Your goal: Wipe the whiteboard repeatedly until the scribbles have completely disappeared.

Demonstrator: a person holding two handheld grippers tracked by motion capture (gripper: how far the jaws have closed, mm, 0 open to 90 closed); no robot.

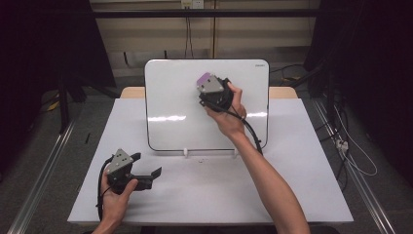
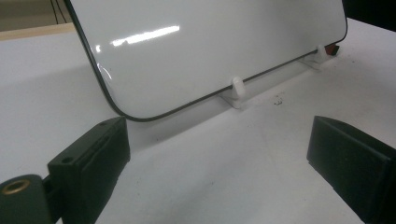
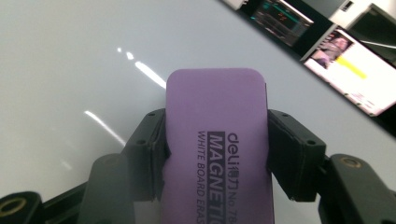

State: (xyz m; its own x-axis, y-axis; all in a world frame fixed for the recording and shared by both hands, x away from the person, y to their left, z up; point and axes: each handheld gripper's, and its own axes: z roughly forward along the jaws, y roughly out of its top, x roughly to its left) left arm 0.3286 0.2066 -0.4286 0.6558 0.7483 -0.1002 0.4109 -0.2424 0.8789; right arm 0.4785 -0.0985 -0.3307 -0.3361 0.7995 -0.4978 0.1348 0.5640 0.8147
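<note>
Left tool [image 1: 146,170] sits near-left on worktop [image 1: 292,185], jaws wide apart, nothing in them. Whiteboard [image 1: 175,97] stands upright at centre. Right tool [image 3: 215,154] is clamped on purple eraser [image 3: 217,140] against board's upper right; eraser's long axis runs w/ the jaws, pointing up-left.

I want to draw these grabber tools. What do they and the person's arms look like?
Each one is black with two blocky black jaws. The left gripper and right gripper both carry a grey three-cornered plate on top and trail a black cable. Small brass-coloured rings sit near the jaw bases. The forearms are bare, with no sleeves in view.
</note>
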